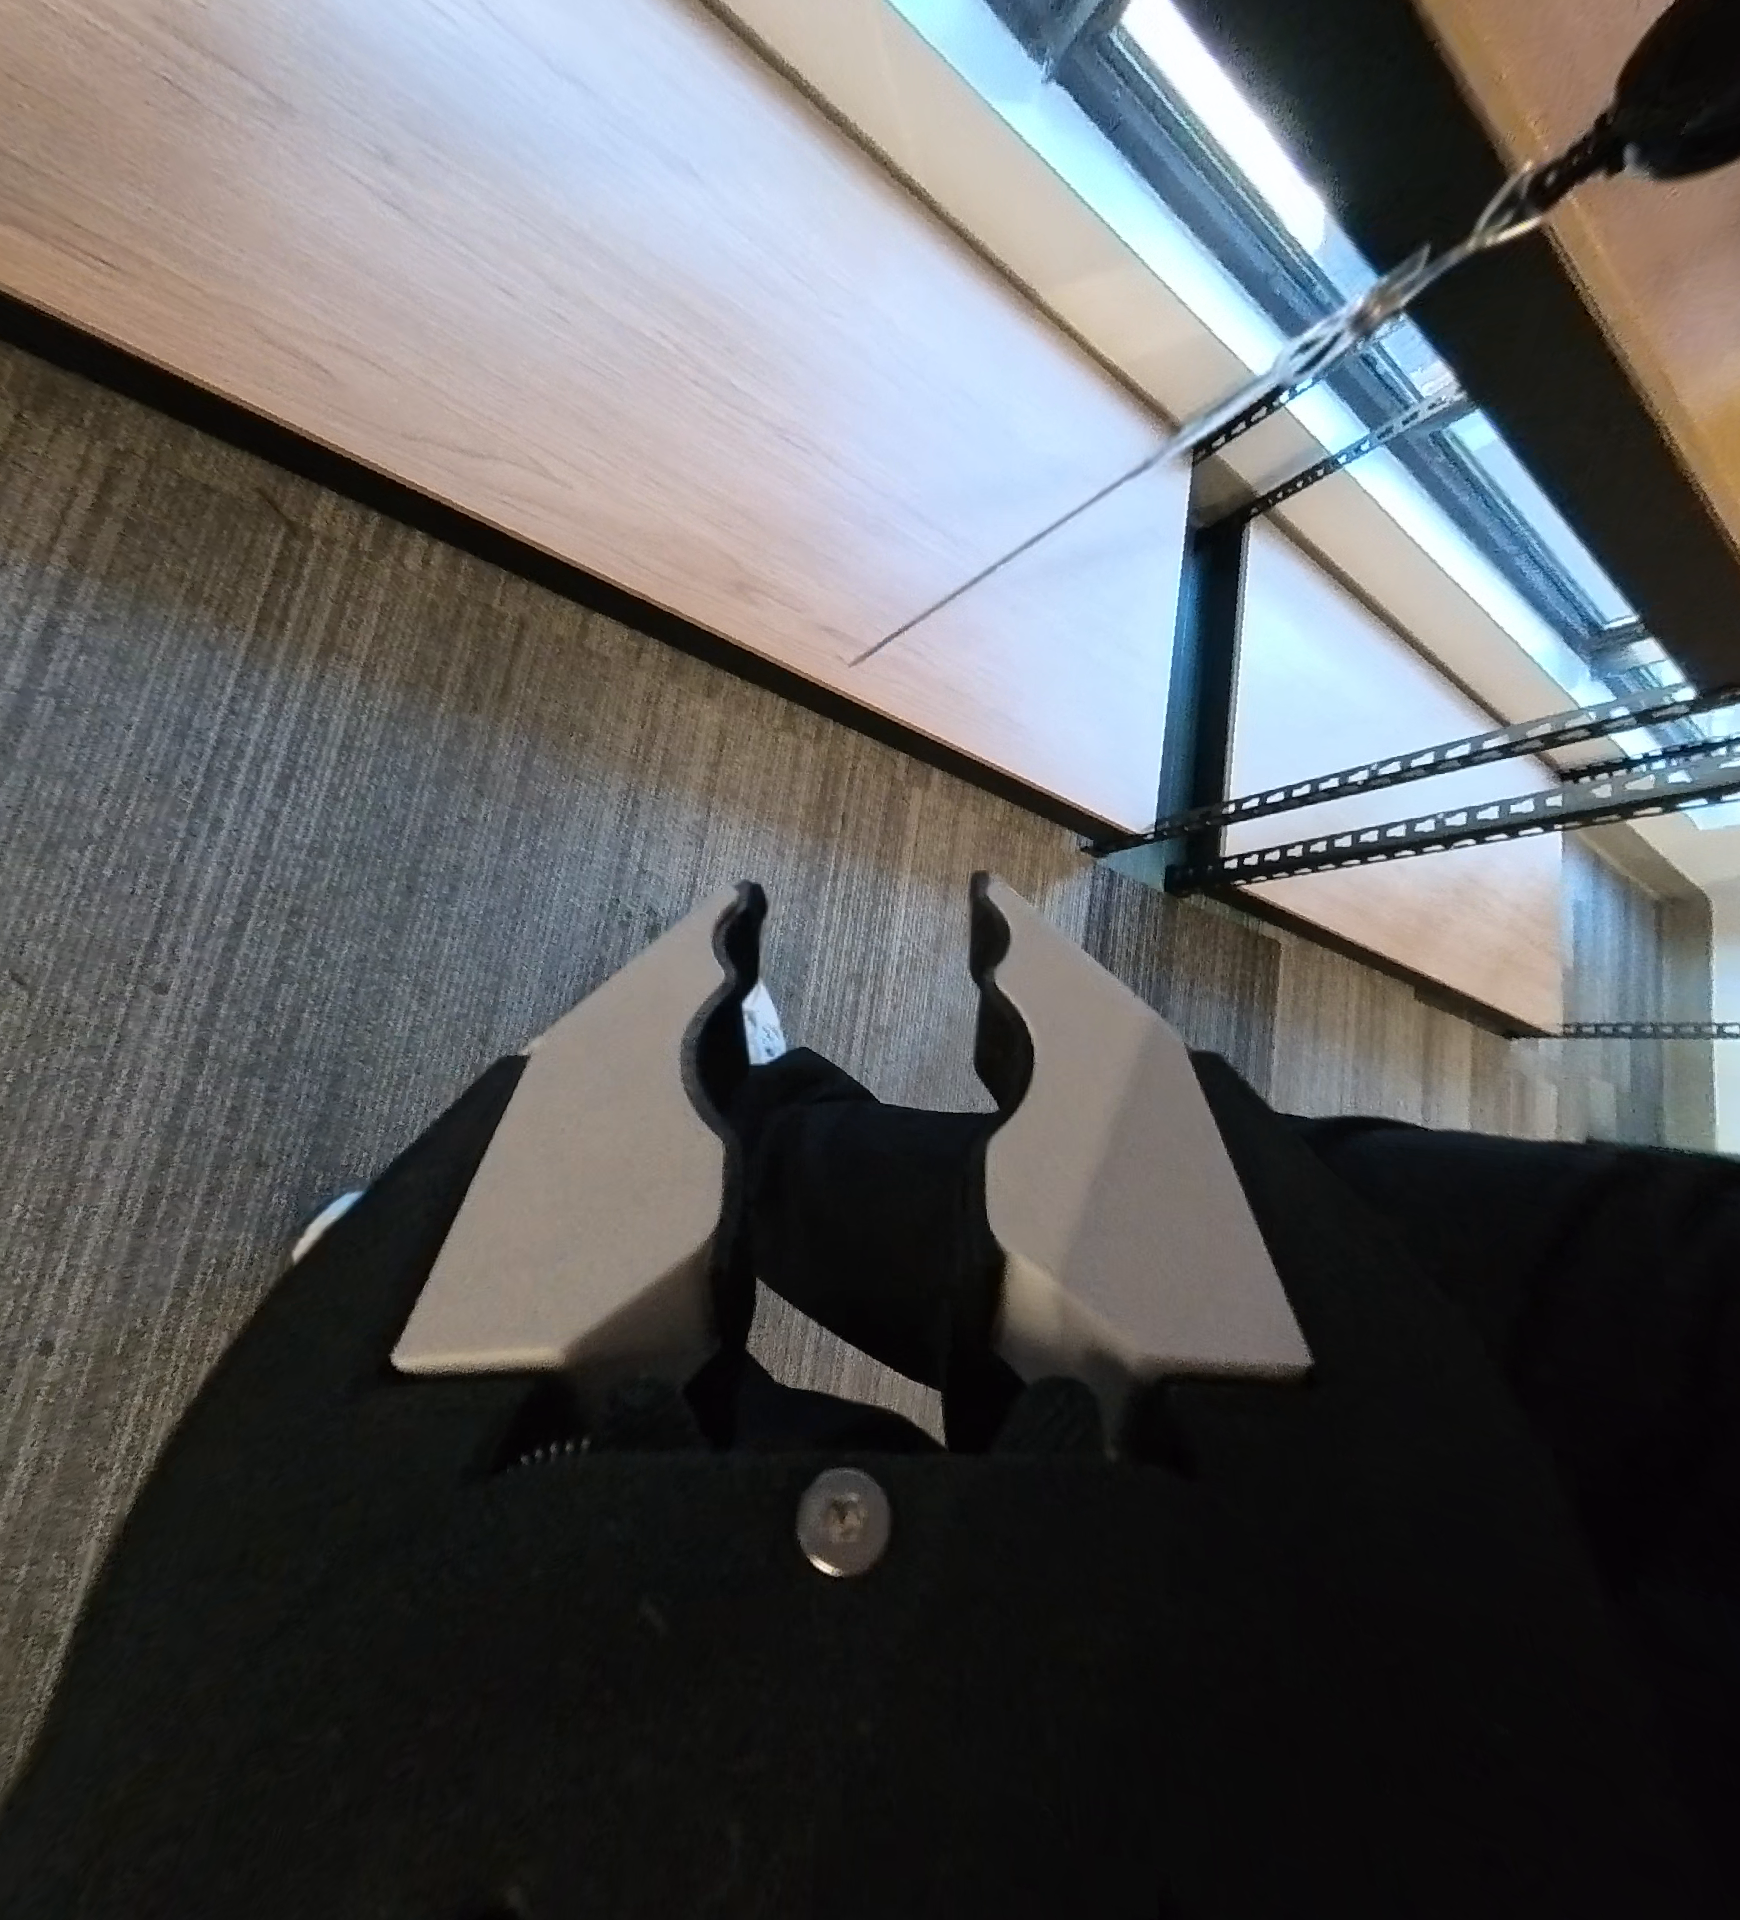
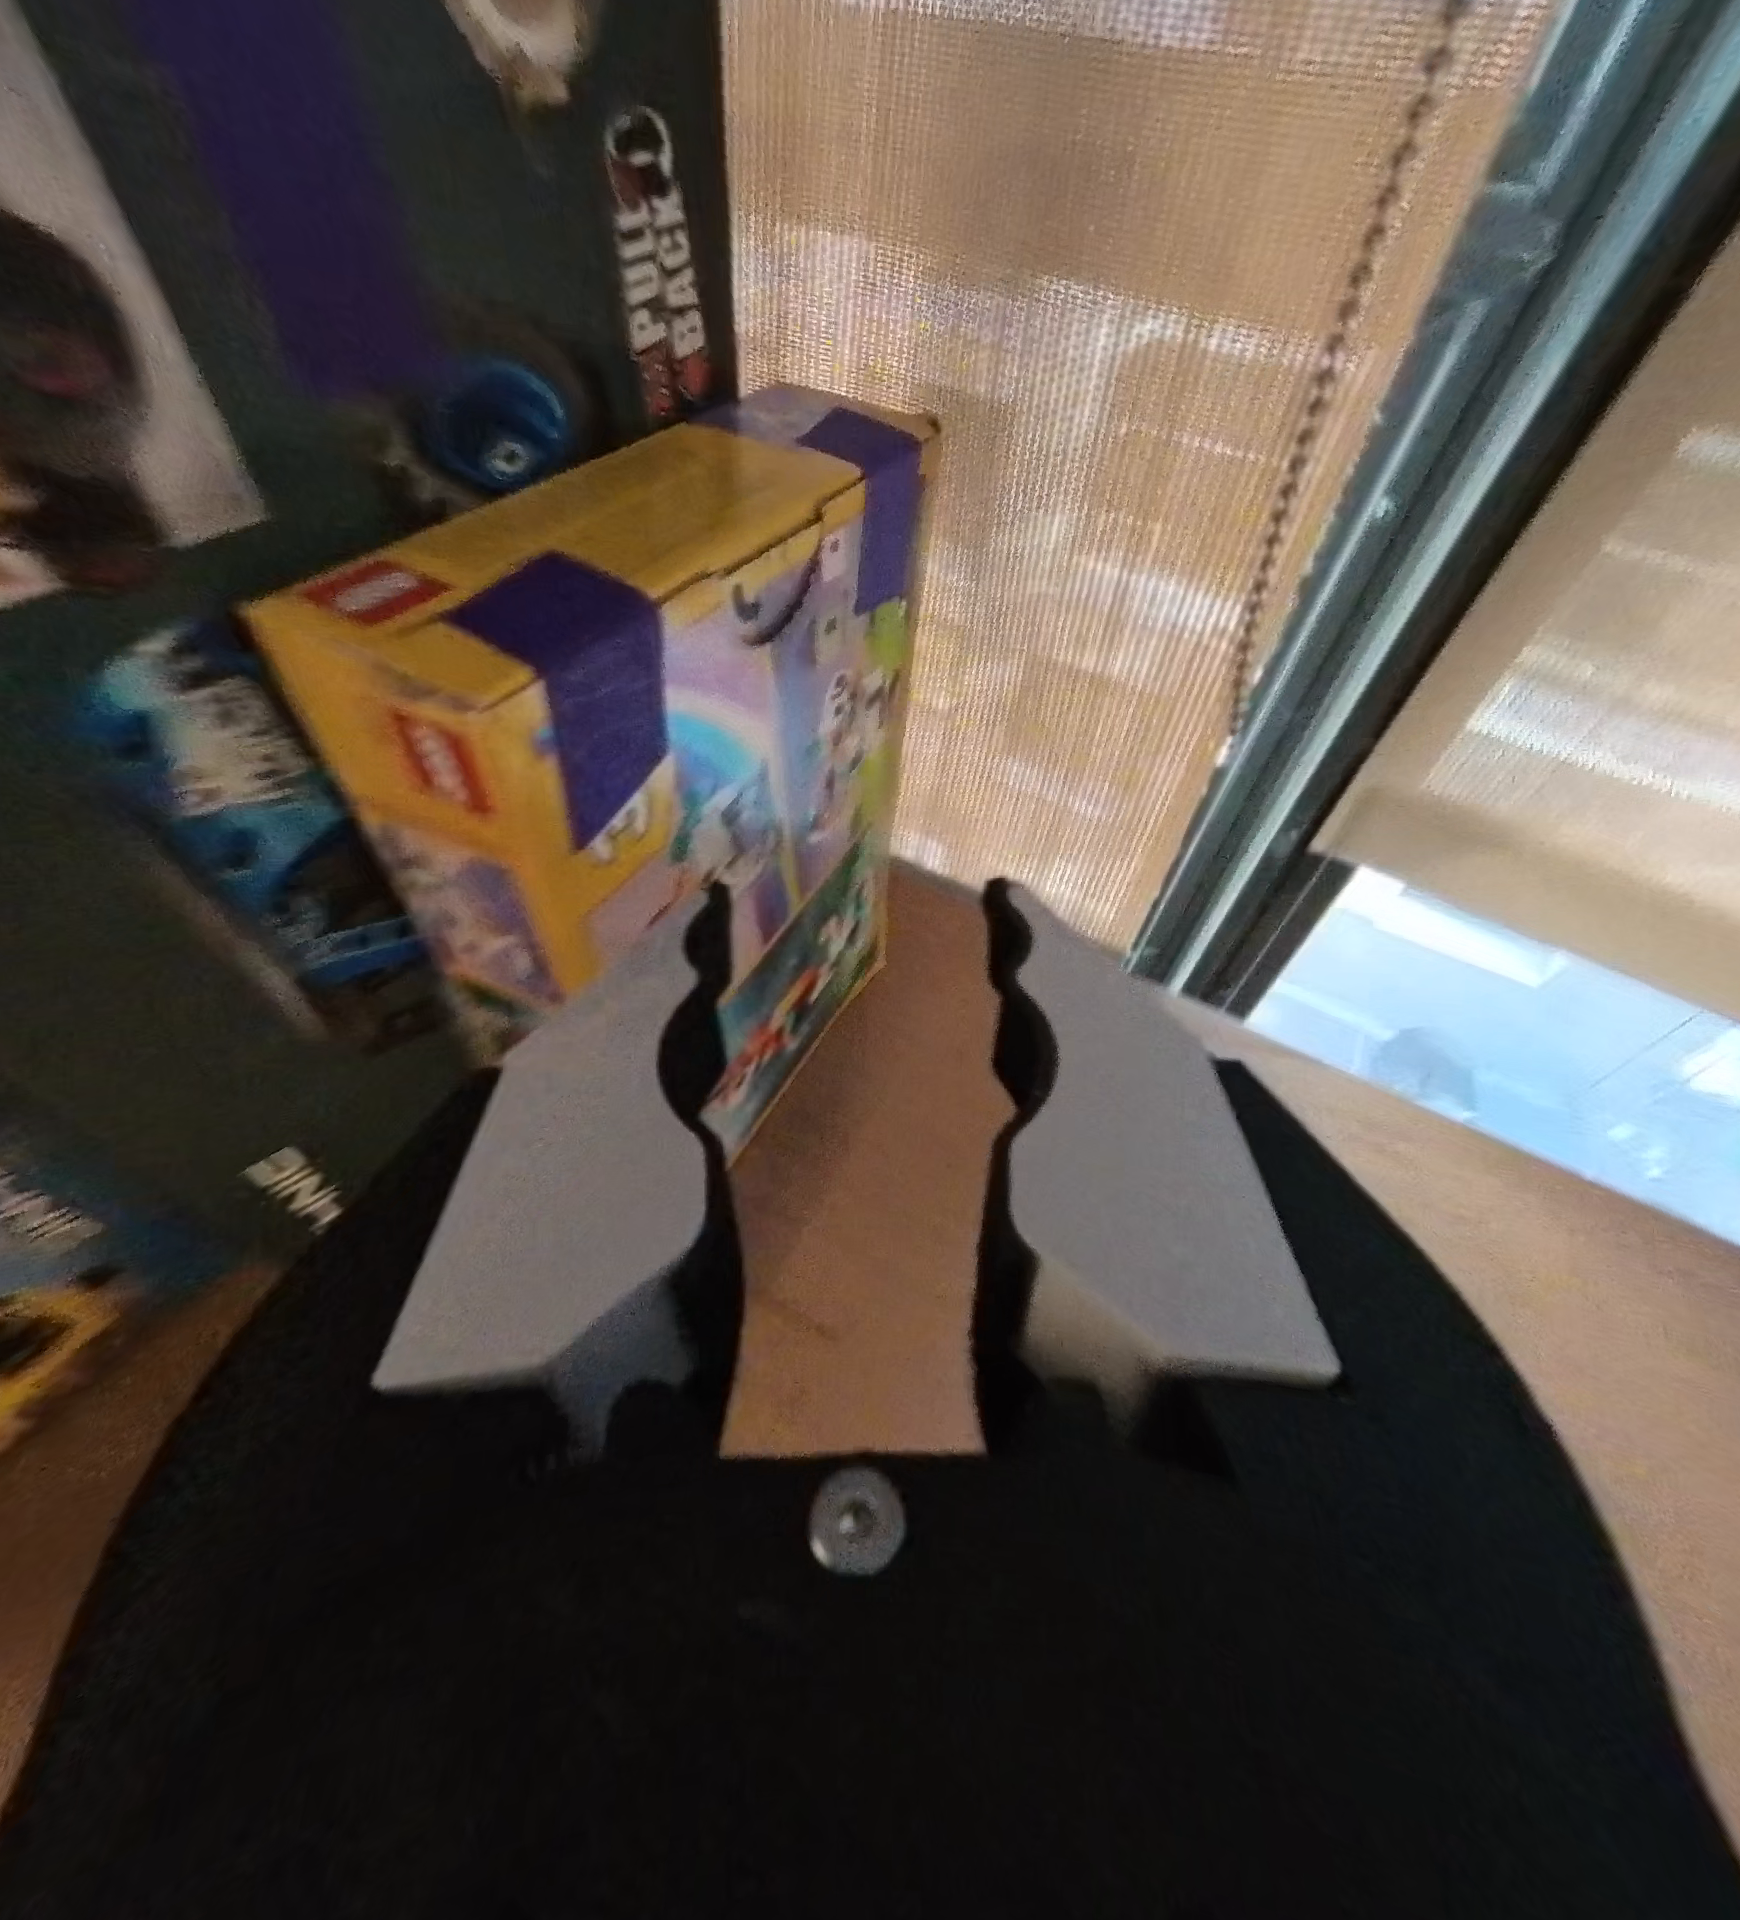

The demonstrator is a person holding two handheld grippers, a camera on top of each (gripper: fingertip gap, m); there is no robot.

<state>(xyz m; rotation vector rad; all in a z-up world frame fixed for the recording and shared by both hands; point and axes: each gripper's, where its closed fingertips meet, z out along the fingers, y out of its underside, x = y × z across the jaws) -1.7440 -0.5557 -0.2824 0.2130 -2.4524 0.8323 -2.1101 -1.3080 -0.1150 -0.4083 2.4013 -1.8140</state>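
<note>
In the right wrist view my right gripper [image 2: 855,899] is open and empty above a wooden shelf [image 2: 845,1247]. A yellow toy brick box [image 2: 637,644] with purple tape strips stands upright just ahead. Its lower right corner lies between my fingers, close to the left fingertip [image 2: 710,935]. In the left wrist view my left gripper [image 1: 866,904] is open and points at grey carpet [image 1: 222,831]. Black fabric [image 1: 845,1164] with a small white tag [image 1: 767,1023] shows between the fingers near their base. I cannot tell whether it touches them.
Larger dark toy boxes [image 2: 222,831] stand left of and behind the yellow box. A mesh blind [image 2: 1053,416], a bead chain [image 2: 1344,312] and a dark window frame [image 2: 1417,520] lie to the right. In the left wrist view, a wooden panel [image 1: 533,312] and slotted metal rails [image 1: 1468,769] border the carpet. Left tips to right tips: about 85 cm.
</note>
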